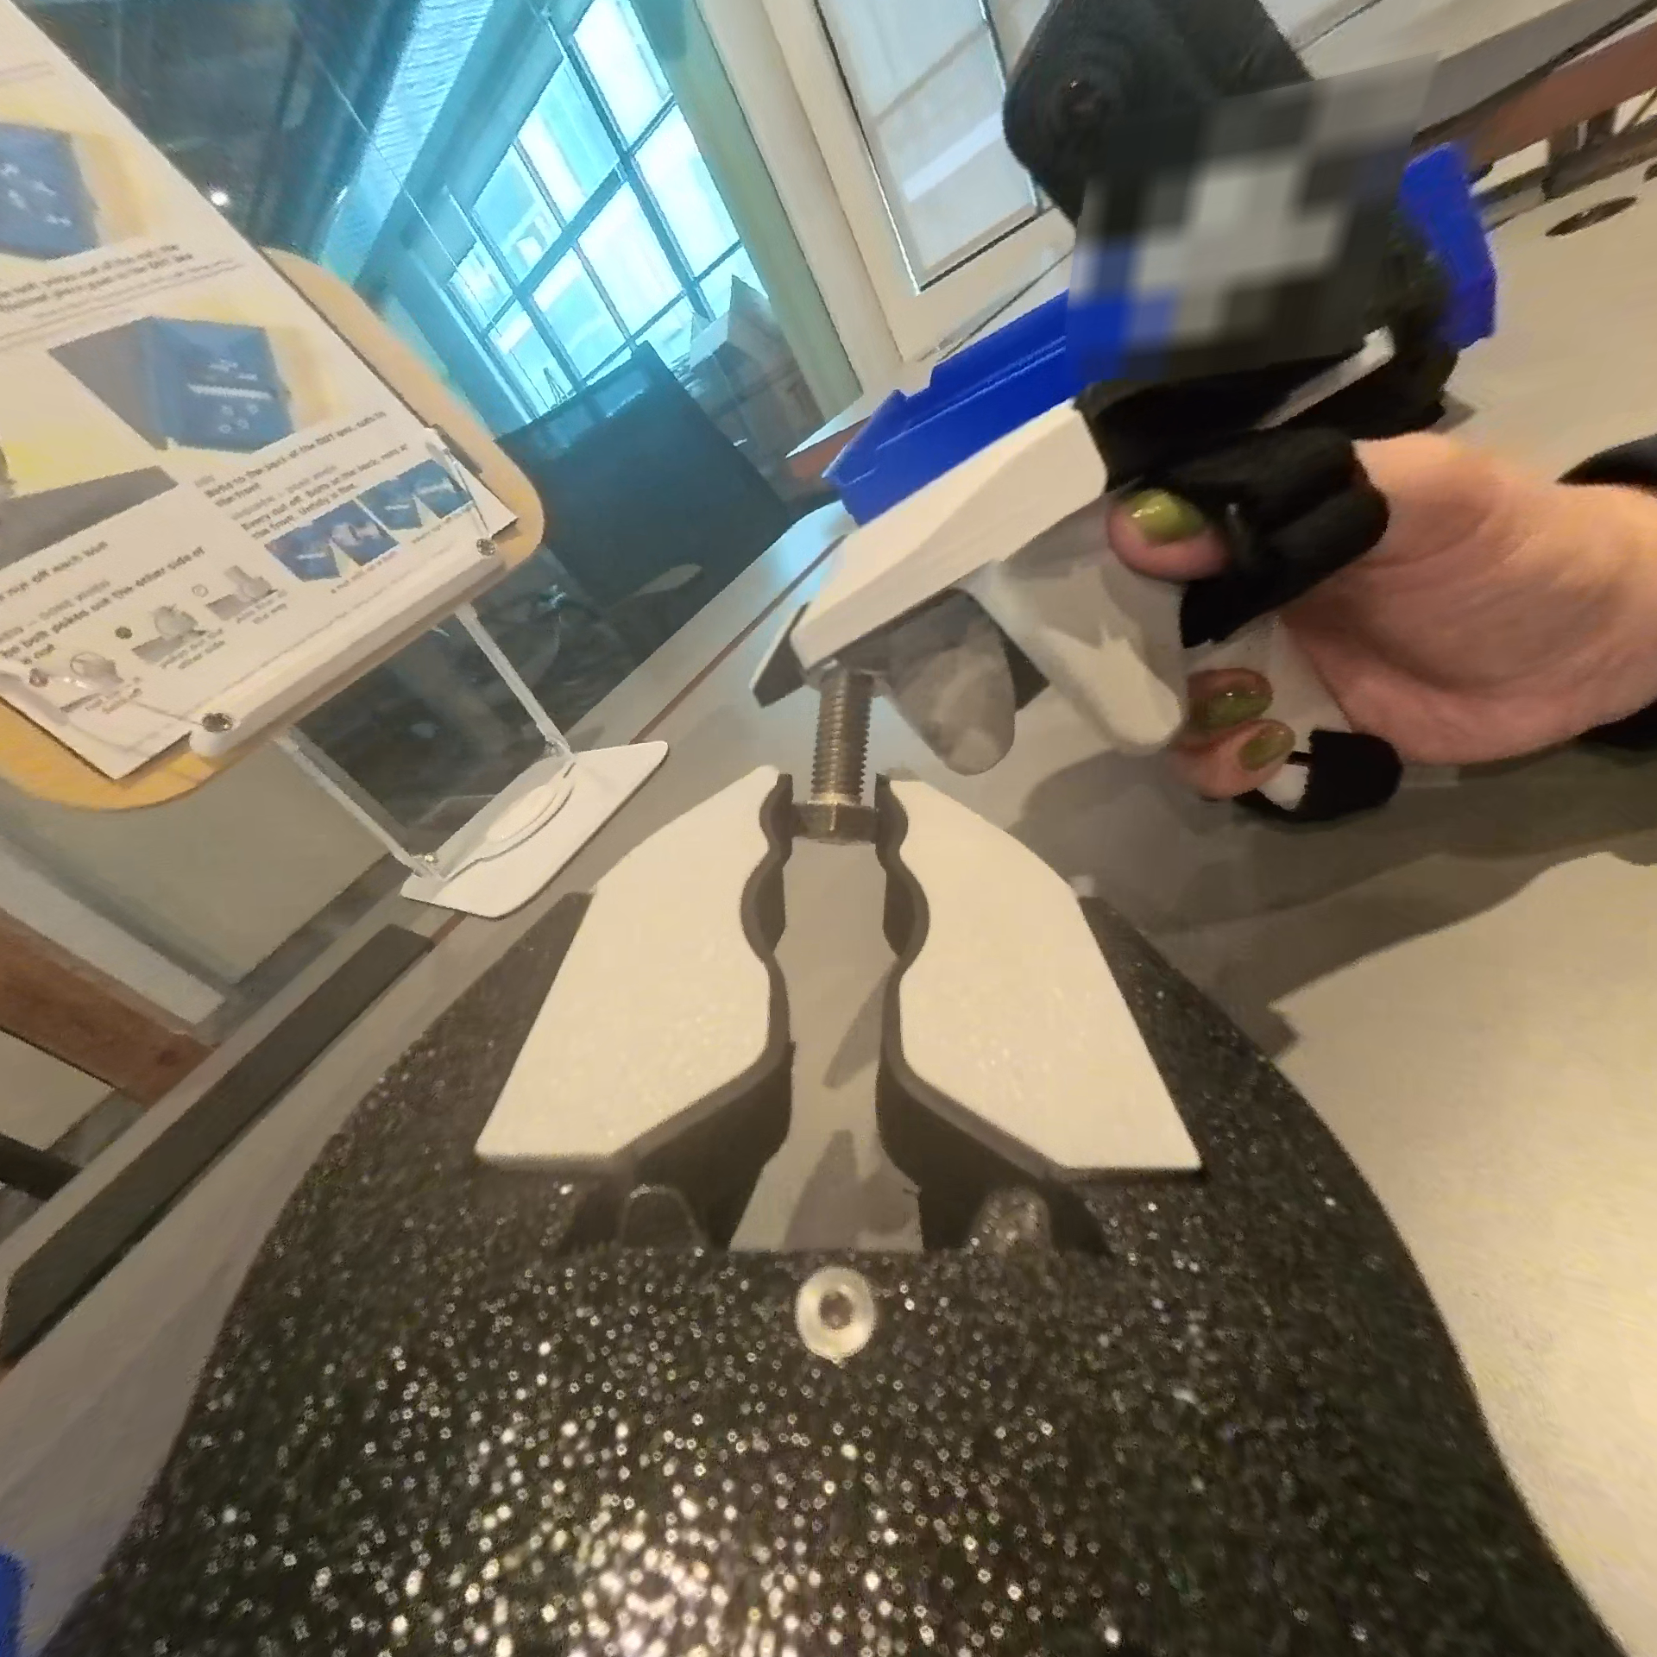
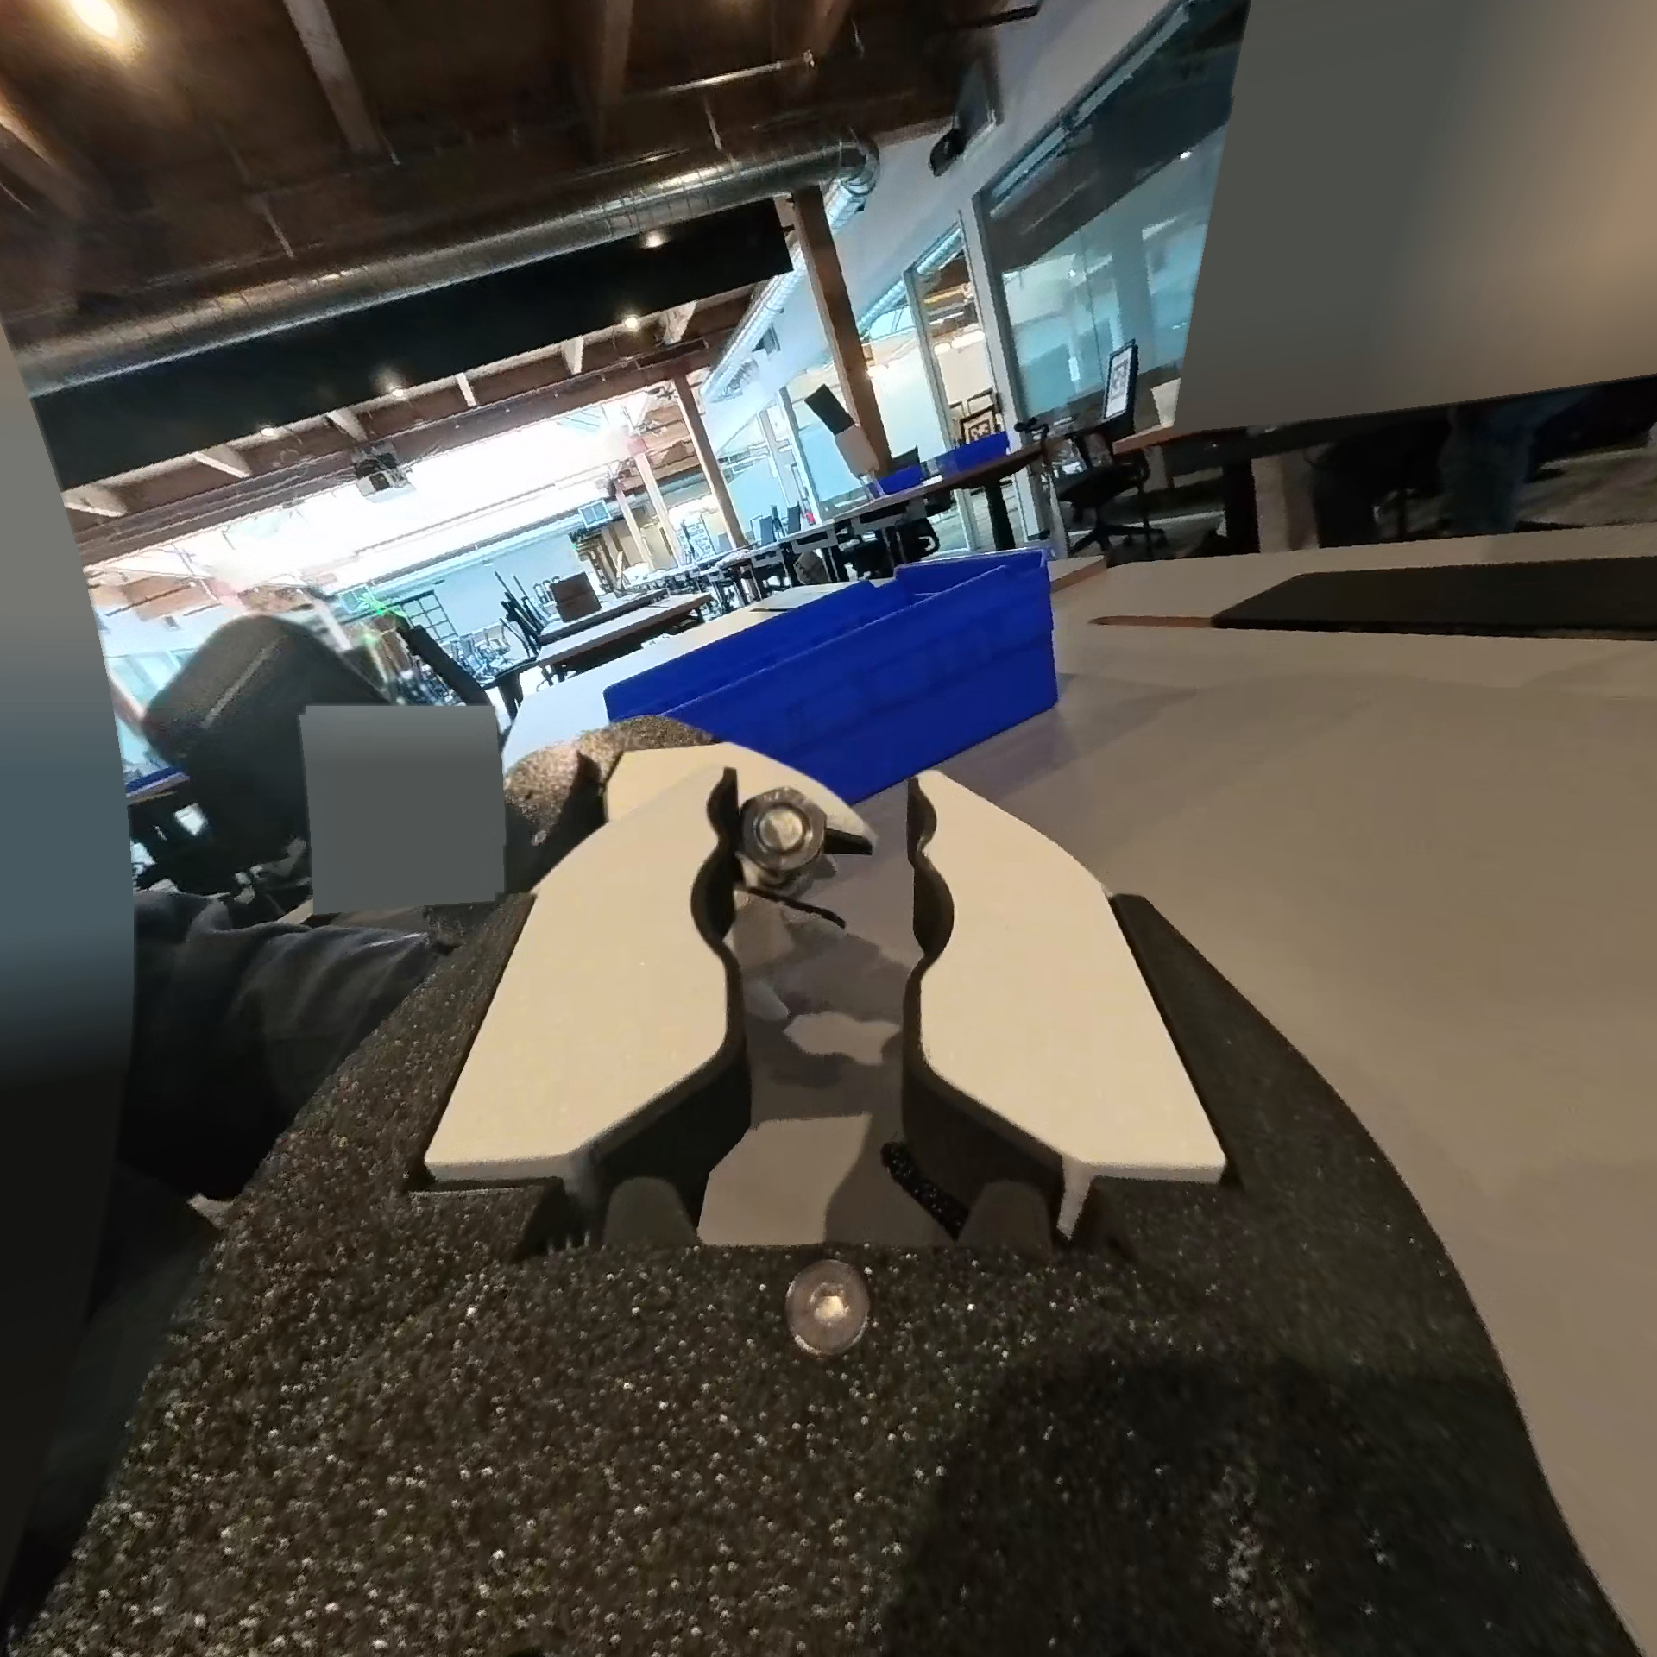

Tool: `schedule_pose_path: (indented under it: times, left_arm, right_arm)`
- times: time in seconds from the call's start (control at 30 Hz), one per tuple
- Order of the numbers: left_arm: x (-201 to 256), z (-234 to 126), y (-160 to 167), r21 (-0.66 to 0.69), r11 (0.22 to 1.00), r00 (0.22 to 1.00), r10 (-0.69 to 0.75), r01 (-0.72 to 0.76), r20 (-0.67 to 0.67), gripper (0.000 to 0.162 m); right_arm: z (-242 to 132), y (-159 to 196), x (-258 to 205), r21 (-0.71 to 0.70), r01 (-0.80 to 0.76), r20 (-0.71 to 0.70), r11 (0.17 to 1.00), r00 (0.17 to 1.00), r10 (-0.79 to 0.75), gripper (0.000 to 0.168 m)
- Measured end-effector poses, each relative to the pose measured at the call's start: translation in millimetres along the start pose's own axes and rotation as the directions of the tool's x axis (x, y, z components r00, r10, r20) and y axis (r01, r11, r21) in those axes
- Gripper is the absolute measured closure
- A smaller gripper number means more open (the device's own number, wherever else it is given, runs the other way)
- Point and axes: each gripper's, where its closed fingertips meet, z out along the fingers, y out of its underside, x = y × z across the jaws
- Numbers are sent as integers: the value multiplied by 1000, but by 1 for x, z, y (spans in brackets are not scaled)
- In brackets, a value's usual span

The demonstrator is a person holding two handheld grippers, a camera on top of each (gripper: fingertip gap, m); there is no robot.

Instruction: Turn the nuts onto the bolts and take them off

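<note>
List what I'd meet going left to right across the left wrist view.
Instruction board on its stand → bolt clamped by its head in the left gripper → right gripper → hand holding it.

Left hand-held gripper (image 1: 836, 798) closed, right hand-held gripper (image 2: 811, 789) parted

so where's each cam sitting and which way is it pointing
Left wrist view: rides the left gripper, looking along its fingers, shut on the bolt head; beyond, the right gripper and a hand.
Right wrist view: rides the right gripper, open, facing the bolt end-on with its nut; a dark sleeve shows.
Shared: bolt, blue bin.
</note>
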Motion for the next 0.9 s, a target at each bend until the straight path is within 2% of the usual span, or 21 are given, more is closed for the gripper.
schedule_pose_path:
  times: [0.23,0.3,0.37,0.5,0.73,0.9]
  left_arm:
    - [-16,-5,-1,28,997,996,-72,71,52,145]
    - [-21,-7,-1,45,993,992,-114,112,60,145]
    - [-23,-8,-1,47,990,989,-135,133,60,145]
    - [-16,-5,2,24,994,993,-112,111,35,145]
    - [3,0,-1,8,1000,1000,2,-2,-22,145]
    - [-5,-2,-1,22,999,999,-31,31,10,145]
  right_arm:
    - [1,5,5,-30,-1,-36,1000,999,-1,134]
    - [1,10,13,-61,-3,-83,998,997,-2,142]
    - [1,7,7,-40,-5,-36,999,999,4,138]
    - [-1,-2,-3,9,10,15,1000,1000,-10,133]
    - [-1,-1,1,6,-22,4,1000,1000,22,132]
    - [0,1,1,-6,-13,-3,1000,1000,13,133]
